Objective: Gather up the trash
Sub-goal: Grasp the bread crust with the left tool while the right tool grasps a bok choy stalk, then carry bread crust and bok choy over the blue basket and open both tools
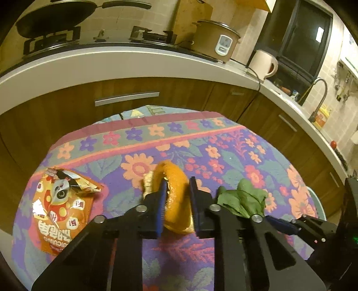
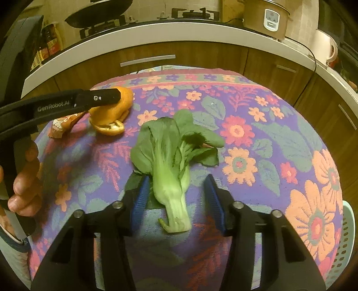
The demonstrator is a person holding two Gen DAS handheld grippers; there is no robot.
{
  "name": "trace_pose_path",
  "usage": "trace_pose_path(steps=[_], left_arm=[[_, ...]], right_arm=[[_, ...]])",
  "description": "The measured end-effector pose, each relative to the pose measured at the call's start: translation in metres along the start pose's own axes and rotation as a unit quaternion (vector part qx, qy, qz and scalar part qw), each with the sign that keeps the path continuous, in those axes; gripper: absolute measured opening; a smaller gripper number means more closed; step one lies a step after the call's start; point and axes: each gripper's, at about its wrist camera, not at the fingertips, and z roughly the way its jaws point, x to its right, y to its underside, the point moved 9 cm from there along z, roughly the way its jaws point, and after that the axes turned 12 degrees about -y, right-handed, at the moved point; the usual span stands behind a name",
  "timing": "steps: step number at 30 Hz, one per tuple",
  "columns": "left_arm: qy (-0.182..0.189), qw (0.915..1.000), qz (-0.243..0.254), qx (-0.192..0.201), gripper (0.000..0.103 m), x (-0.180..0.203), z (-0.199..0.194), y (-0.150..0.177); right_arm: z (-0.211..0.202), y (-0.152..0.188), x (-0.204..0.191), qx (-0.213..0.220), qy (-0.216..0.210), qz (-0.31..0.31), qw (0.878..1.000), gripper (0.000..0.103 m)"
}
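An orange peel [image 1: 175, 192] lies on the flowered tablecloth [image 1: 235, 156]. My left gripper [image 1: 179, 185] has its fingers on either side of the peel, close to it or touching; whether they grip it is not clear. The peel [image 2: 109, 116] and the left gripper [image 2: 118, 94] also show in the right wrist view. A green bok choy [image 2: 170, 161] lies mid-table. My right gripper [image 2: 177, 183] is open, its blue pads astride the stalk with gaps on both sides. An orange snack wrapper [image 1: 60, 208] lies at the left.
A pale plastic basket [image 2: 345, 241] stands beside the table at the right edge. Behind the table are wooden cabinets [image 1: 125, 100] under a white counter with a wok [image 1: 56, 20], a rice cooker [image 1: 214, 40] and a kettle [image 1: 263, 63].
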Motion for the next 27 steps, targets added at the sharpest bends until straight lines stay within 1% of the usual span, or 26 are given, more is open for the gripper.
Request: trace_pose_path(steps=[1, 2, 5, 8, 13, 15, 17, 19, 20, 22, 27], left_arm=[[0.012, 0.9999, -0.001, -0.001, 0.007, 0.002, -0.001, 0.001], [0.019, 0.9998, -0.002, -0.001, 0.004, 0.004, -0.002, 0.001], [0.017, 0.9998, 0.005, 0.005, 0.002, 0.008, -0.006, 0.001], [0.036, 0.9993, 0.001, 0.010, 0.002, 0.009, -0.014, 0.001], [0.084, 0.9960, -0.015, 0.028, 0.002, 0.011, -0.041, -0.004], [0.096, 0.9947, -0.014, 0.034, 0.002, 0.015, -0.050, -0.006], [0.105, 0.9934, -0.008, 0.043, 0.002, 0.020, -0.063, -0.008], [0.112, 0.9925, -0.003, 0.050, 0.002, 0.025, -0.072, -0.010], [0.114, 0.9920, 0.001, 0.055, 0.002, 0.029, -0.077, -0.011], [0.122, 0.9906, 0.008, 0.062, 0.002, 0.040, -0.086, -0.014], [0.142, 0.9867, 0.033, 0.073, 0.002, 0.074, -0.099, -0.014]], right_arm=[[0.000, 0.001, -0.003, 0.000, -0.002, -0.005, 1.000, 0.028], [-0.001, 0.000, -0.003, 0.001, -0.001, -0.007, 1.000, 0.027], [-0.004, 0.000, -0.002, 0.009, -0.009, -0.001, 1.000, 0.024], [-0.011, -0.002, -0.003, 0.025, -0.017, 0.001, 1.000, 0.024], [-0.027, -0.005, -0.004, 0.057, -0.027, 0.002, 0.998, 0.024], [-0.034, -0.005, 0.000, 0.068, -0.033, 0.014, 0.997, 0.024], [-0.044, -0.004, 0.008, 0.081, -0.051, 0.037, 0.995, 0.024], [-0.055, -0.003, 0.018, 0.094, -0.043, 0.045, 0.994, 0.024], [-0.060, -0.002, 0.020, 0.098, -0.042, 0.047, 0.993, 0.024], [-0.073, -0.001, 0.029, 0.111, -0.055, 0.060, 0.990, 0.024], [-0.112, 0.004, 0.046, 0.145, -0.049, 0.072, 0.986, 0.024]])
